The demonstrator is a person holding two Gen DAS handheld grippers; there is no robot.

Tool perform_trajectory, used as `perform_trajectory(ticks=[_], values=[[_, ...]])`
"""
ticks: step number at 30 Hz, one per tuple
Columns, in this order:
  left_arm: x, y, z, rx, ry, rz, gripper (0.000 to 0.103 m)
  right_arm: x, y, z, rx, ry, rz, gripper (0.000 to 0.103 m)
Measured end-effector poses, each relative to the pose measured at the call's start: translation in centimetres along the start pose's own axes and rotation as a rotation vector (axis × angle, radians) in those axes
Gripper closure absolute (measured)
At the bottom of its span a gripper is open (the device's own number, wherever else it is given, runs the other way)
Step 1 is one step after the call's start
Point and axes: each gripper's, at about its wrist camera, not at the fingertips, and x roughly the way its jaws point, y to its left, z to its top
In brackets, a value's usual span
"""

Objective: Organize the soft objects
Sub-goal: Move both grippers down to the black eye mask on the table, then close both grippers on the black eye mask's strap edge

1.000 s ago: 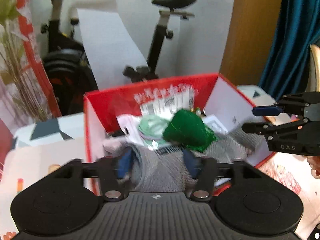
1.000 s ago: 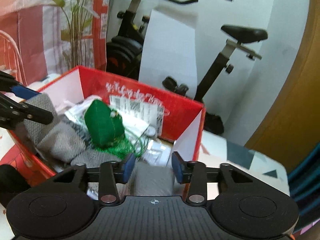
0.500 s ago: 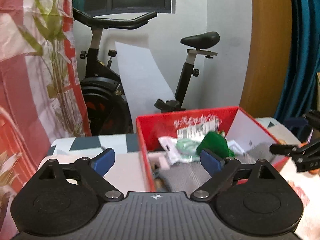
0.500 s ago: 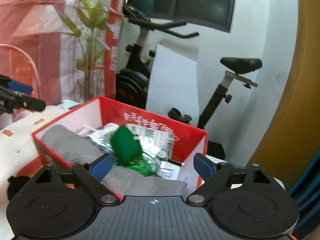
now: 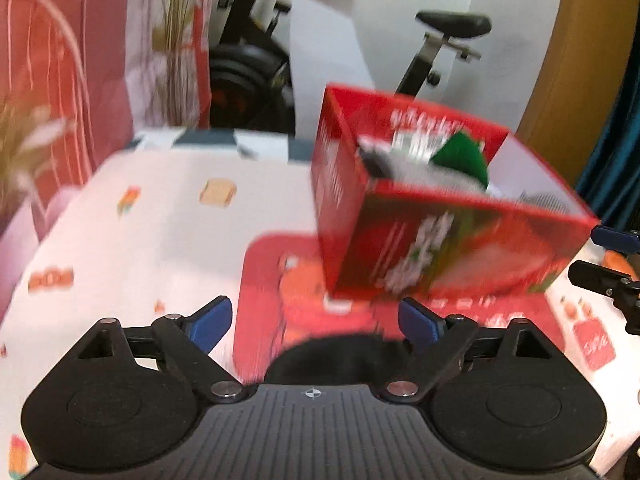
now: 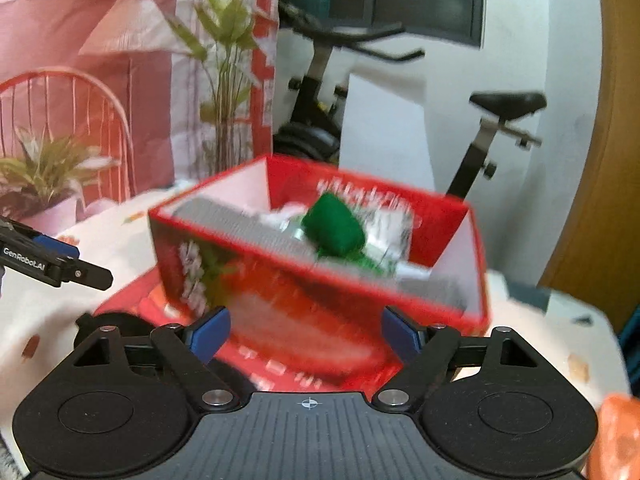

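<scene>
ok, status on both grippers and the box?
Left gripper and right gripper open, empty. Grey cloth, green item in red box. Nothing in the way.

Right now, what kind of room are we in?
Probably a lived-in home room, not a lab: an exercise bike by the wall, a leafy plant, and a table with a printed tablecloth holding a red cardboard box.

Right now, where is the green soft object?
The green soft object lies inside the open red box, near its back wall, on the grey cloth and beside white packets; in the left wrist view it shows at upper right.
</scene>
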Motion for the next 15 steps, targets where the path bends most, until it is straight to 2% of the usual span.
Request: perform_trajectory(ticks=[9,15], values=[[2.4,1.9,-2.8,-0.033,0.065,0.054,0.017,3.2,1.2,-4.7,0.097,0.154,0.027,0.033],[3.3,1.9,-4.2,-0.039,0.095,0.028,0.026,4.5,1.9,-6.5,0.126,0.221,0.044,0.034]])
